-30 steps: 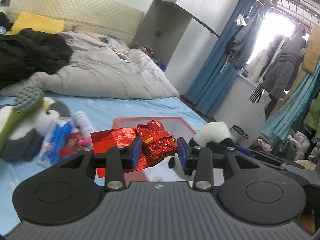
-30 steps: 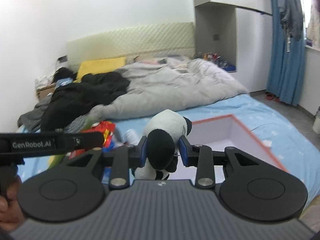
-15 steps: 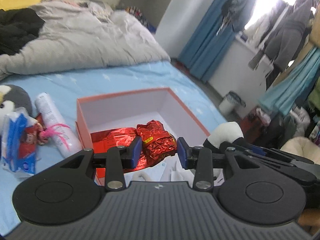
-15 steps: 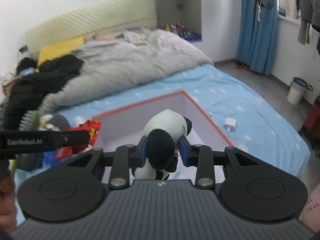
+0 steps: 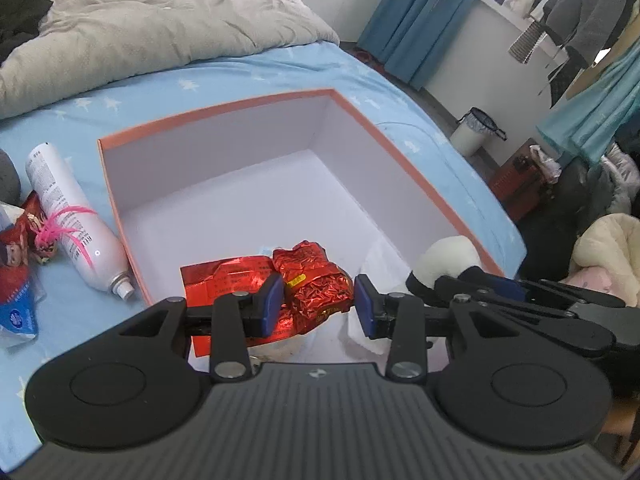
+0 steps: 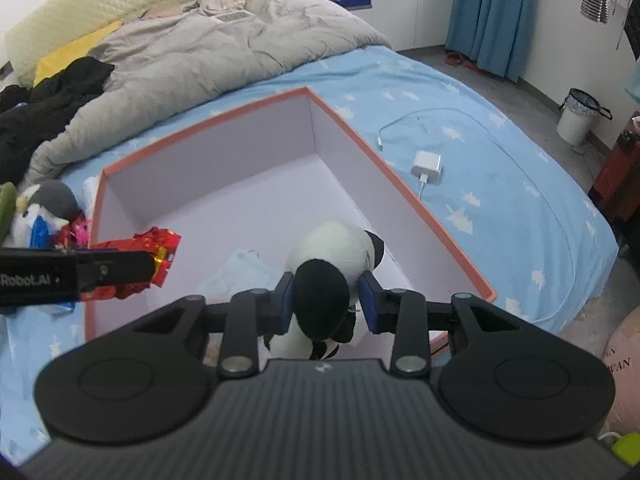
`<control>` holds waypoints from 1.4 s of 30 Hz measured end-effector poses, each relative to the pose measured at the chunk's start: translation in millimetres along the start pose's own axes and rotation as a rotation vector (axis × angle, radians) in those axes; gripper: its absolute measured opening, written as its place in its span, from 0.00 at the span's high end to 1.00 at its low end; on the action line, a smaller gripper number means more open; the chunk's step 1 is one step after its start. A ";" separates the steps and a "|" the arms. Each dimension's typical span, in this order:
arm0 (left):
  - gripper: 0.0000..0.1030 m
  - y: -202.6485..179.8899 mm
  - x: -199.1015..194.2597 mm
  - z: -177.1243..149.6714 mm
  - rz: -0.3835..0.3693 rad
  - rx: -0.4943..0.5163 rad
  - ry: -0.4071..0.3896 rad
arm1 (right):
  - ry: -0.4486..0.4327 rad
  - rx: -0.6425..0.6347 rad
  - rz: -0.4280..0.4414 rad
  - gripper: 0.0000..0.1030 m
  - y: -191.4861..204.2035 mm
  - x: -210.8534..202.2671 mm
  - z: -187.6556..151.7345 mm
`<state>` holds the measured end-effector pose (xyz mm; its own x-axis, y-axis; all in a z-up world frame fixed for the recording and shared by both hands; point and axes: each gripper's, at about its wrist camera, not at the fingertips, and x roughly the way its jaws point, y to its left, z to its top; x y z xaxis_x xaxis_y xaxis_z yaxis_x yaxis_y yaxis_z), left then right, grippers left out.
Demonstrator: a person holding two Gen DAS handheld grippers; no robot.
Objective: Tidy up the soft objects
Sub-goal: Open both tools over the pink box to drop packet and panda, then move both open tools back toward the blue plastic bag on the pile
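An open orange-rimmed box (image 5: 216, 114) with a white inside lies on the blue bed sheet. My left gripper (image 5: 318, 304) hovers over the box's near left part, shut on a crumpled red foil packet (image 5: 316, 280). In the right wrist view my right gripper (image 6: 326, 300) hangs over the box (image 6: 200, 128) near its front. A black-and-white panda plush (image 6: 332, 252) sits between its pads, which still touch it as the jaws are opening. The left wrist view shows the panda (image 5: 448, 252) at the right.
A white spray bottle (image 5: 68, 216), a pink feather toy (image 5: 60, 232) and a tissue pack (image 5: 16, 304) lie left of the box. A penguin plush (image 6: 48, 200) sits further left. A white charger with cable (image 6: 428, 164) lies right of the box. A grey duvet (image 6: 200, 48) fills the back.
Both grippers have come forward and down and tilted to look into the box. Each still carries its object: the foil packet on the left, the panda on the right.
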<state>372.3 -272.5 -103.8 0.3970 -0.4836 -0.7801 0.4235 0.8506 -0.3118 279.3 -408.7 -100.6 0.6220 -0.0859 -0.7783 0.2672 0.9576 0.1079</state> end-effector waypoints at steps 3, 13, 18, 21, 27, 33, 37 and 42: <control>0.57 -1.0 2.2 1.1 0.025 0.007 -0.007 | 0.013 0.004 0.006 0.59 -2.4 2.4 -2.1; 0.50 -4.5 -45.4 -7.9 0.044 0.060 -0.131 | -0.049 0.017 0.035 0.56 -1.7 -15.4 -3.9; 0.50 -5.0 -85.4 -21.5 0.072 0.116 -0.219 | -0.150 -0.018 0.075 0.56 11.3 -43.2 -9.6; 0.50 -1.9 -108.5 -31.9 0.085 0.123 -0.268 | -0.200 -0.045 0.082 0.56 20.6 -58.8 -14.3; 0.50 6.9 -152.0 -56.8 0.110 0.125 -0.342 | -0.265 -0.058 0.132 0.56 33.2 -83.5 -31.0; 0.50 11.4 -189.5 -86.8 0.118 0.116 -0.397 | -0.308 -0.080 0.178 0.56 52.4 -105.2 -51.3; 0.50 14.2 -210.0 -109.6 0.120 0.108 -0.418 | -0.327 -0.085 0.191 0.56 63.5 -116.4 -61.4; 0.50 23.5 -226.1 -132.5 0.124 0.074 -0.424 | -0.347 -0.090 0.223 0.56 78.6 -129.7 -74.1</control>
<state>184.6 -115.7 -6.6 0.7407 -0.4342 -0.5127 0.4029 0.8977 -0.1782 165.2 -301.9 -37.0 0.8723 0.0530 -0.4861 0.0426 0.9821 0.1835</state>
